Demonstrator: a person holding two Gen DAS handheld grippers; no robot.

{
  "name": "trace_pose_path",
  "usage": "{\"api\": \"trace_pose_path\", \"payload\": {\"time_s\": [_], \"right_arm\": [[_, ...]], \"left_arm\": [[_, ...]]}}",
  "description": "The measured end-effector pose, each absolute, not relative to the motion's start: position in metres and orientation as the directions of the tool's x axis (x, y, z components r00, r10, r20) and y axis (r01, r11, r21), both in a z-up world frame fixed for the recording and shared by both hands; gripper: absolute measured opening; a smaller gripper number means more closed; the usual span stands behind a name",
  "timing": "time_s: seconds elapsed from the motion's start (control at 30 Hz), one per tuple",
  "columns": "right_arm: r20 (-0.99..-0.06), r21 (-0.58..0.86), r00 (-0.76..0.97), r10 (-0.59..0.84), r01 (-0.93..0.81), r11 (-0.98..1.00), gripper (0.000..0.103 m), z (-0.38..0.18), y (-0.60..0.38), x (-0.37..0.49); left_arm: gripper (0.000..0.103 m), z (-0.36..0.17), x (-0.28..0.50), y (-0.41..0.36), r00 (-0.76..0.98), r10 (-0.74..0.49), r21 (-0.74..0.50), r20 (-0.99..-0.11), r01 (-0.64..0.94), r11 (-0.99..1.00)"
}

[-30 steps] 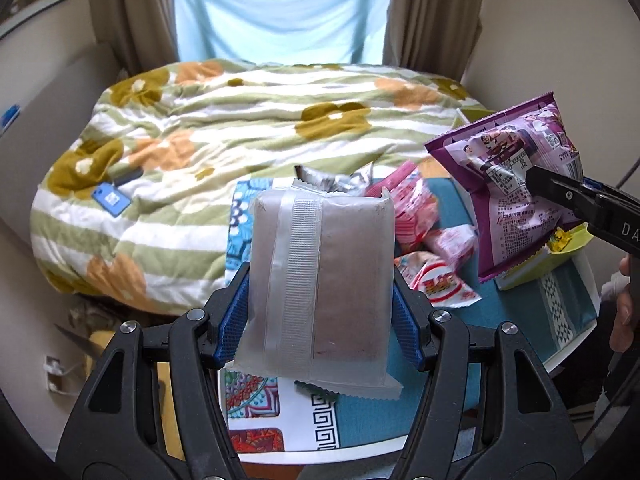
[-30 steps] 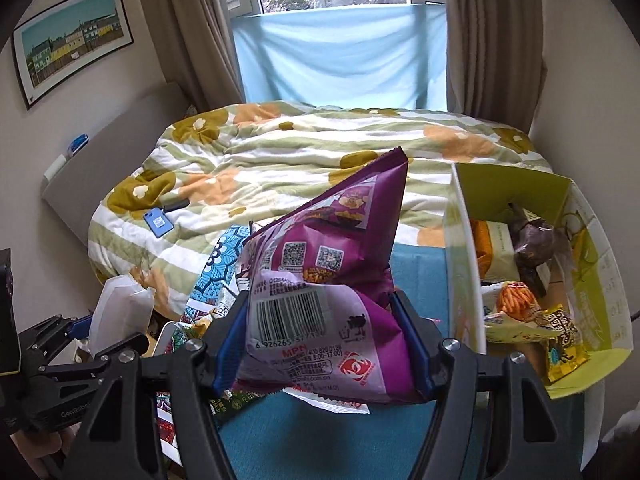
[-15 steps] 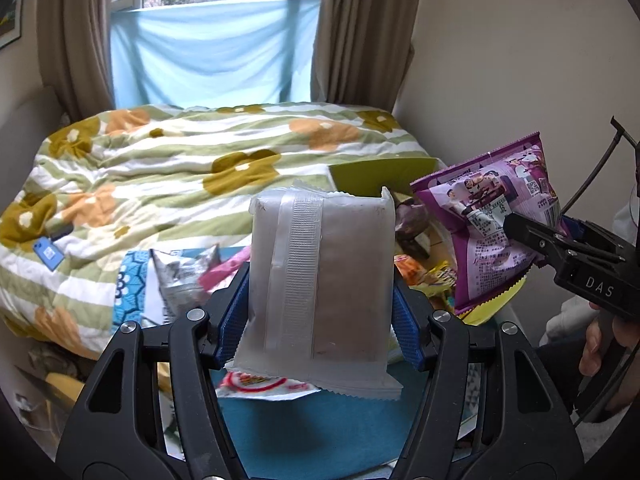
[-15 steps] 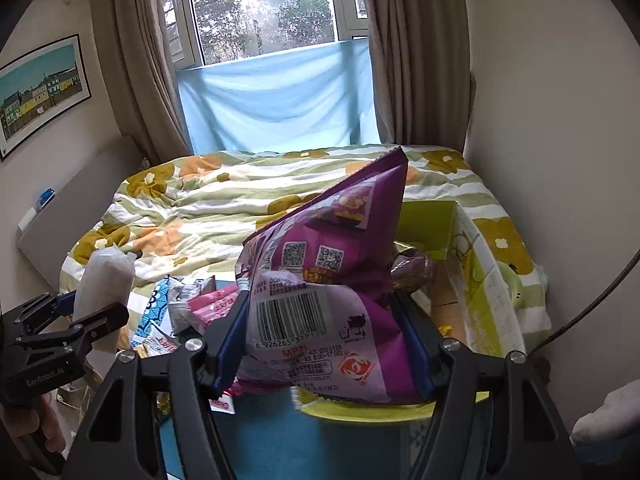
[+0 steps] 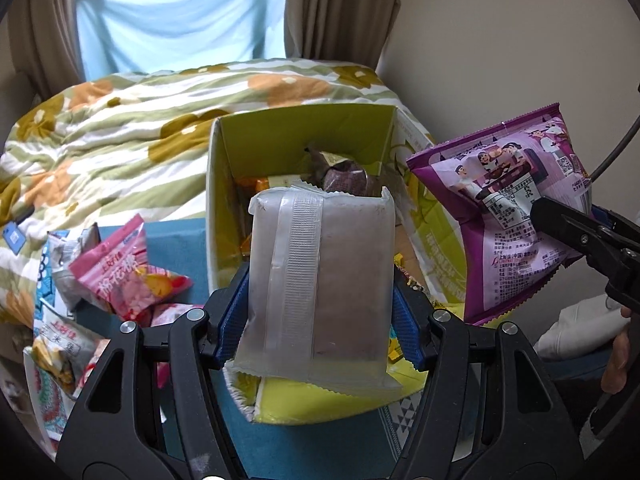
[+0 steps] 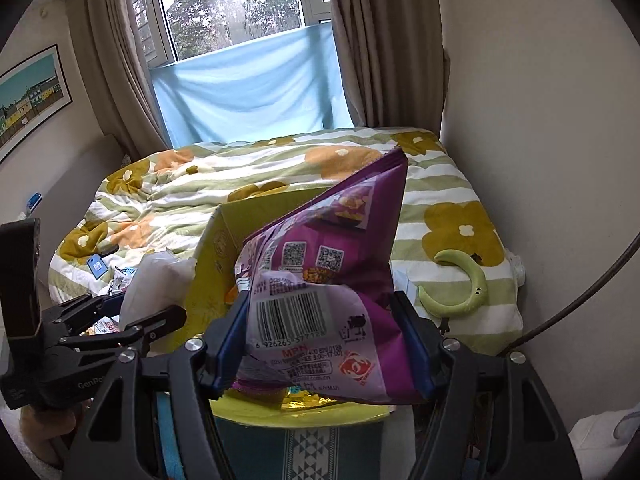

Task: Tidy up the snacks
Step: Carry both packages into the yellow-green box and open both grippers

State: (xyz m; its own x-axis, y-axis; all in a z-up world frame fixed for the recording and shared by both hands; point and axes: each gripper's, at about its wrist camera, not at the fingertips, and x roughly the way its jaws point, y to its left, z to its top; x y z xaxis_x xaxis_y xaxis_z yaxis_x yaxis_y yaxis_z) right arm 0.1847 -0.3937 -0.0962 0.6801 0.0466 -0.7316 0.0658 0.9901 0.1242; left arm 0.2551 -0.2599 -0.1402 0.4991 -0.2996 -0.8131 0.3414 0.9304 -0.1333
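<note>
My left gripper [image 5: 320,316] is shut on a frosted clear snack packet [image 5: 320,280] with a brown bar inside, held upright over the near end of the open yellow-green box [image 5: 304,140]. My right gripper [image 6: 324,344] is shut on a purple snack bag [image 6: 332,280], held above the same box [image 6: 212,260]. The purple bag [image 5: 508,216] shows at the right of the left wrist view, over the box's right wall. The box holds several wrapped snacks [image 5: 344,180]. My left gripper also shows at the left of the right wrist view [image 6: 132,320].
Several loose snack packs, pink [image 5: 120,276] and white [image 5: 60,344], lie on the blue tablecloth [image 5: 176,244] left of the box. A bed with a flowered quilt [image 5: 120,140] stands behind the table. A green crescent toy [image 6: 464,284] lies on the quilt. A wall stands at the right.
Both grippers have swung right, from over the loose snacks to over the yellow-green box, each still holding its packet. The box now fills the middle of both views.
</note>
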Motion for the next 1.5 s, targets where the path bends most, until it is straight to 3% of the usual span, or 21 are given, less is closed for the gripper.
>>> {"api": "trace_pose_path", "payload": {"time_s": [0.03, 0.1, 0.13, 0.17, 0.5, 1.0, 1.03, 1.07, 1.1, 1.17, 1.3, 1.5], "right_arm": [[-0.738, 0.128, 0.673, 0.055, 0.06, 0.99, 0.063, -0.1, -0.399, 0.187], [-0.746, 0.137, 0.661, 0.073, 0.046, 0.99, 0.063, -0.106, -0.406, 0.192], [-0.751, 0.144, 0.655, 0.083, 0.04, 0.989, 0.063, -0.109, -0.408, 0.193], [-0.755, 0.154, 0.648, 0.096, 0.033, 0.988, 0.063, -0.112, -0.41, 0.196], [-0.777, 0.233, 0.605, 0.175, 0.018, 0.972, 0.063, -0.133, -0.412, 0.213], [-0.823, 0.234, 0.543, 0.168, 0.054, 0.971, 0.065, -0.155, -0.39, 0.273], [-0.824, 0.26, 0.536, 0.184, 0.069, 0.963, 0.067, -0.159, -0.392, 0.277], [-0.823, 0.282, 0.533, 0.197, 0.083, 0.956, 0.074, -0.162, -0.393, 0.28], [-0.819, 0.291, 0.54, 0.192, 0.105, 0.951, 0.092, -0.164, -0.394, 0.282], [-0.81, 0.297, 0.56, 0.173, 0.137, 0.945, 0.103, -0.166, -0.397, 0.281], [-0.767, 0.307, 0.628, 0.132, 0.179, 0.935, 0.103, -0.16, -0.401, 0.268], [-0.808, 0.257, 0.583, 0.084, 0.221, 0.941, 0.103, -0.167, -0.395, 0.267]], "left_arm": [[0.062, -0.145, 0.257, -0.262, 0.499, -0.289, -0.127, -0.817, 0.333, 0.934], [0.075, -0.149, 0.258, -0.259, 0.499, -0.262, -0.108, -0.826, 0.315, 0.943], [0.093, -0.148, 0.258, -0.256, 0.505, -0.243, -0.096, -0.828, 0.3, 0.949], [0.102, -0.146, 0.256, -0.252, 0.517, -0.236, -0.092, -0.823, 0.289, 0.953], [0.102, -0.144, 0.251, -0.212, 0.519, -0.199, -0.103, -0.831, 0.208, 0.973], [0.102, -0.137, 0.286, -0.198, 0.506, -0.233, -0.094, -0.83, 0.285, 0.954], [0.102, -0.136, 0.288, -0.196, 0.506, -0.238, -0.095, -0.829, 0.292, 0.952], [0.102, -0.136, 0.289, -0.194, 0.506, -0.241, -0.092, -0.828, 0.301, 0.949], [0.102, -0.136, 0.292, -0.191, 0.508, -0.241, -0.085, -0.827, 0.31, 0.947], [0.102, -0.136, 0.299, -0.185, 0.512, -0.234, -0.069, -0.827, 0.319, 0.945], [0.102, -0.146, 0.316, -0.175, 0.492, -0.264, -0.096, -0.83, 0.34, 0.936], [0.102, -0.155, 0.331, -0.175, 0.465, -0.309, -0.12, -0.829, 0.393, 0.912]]}}
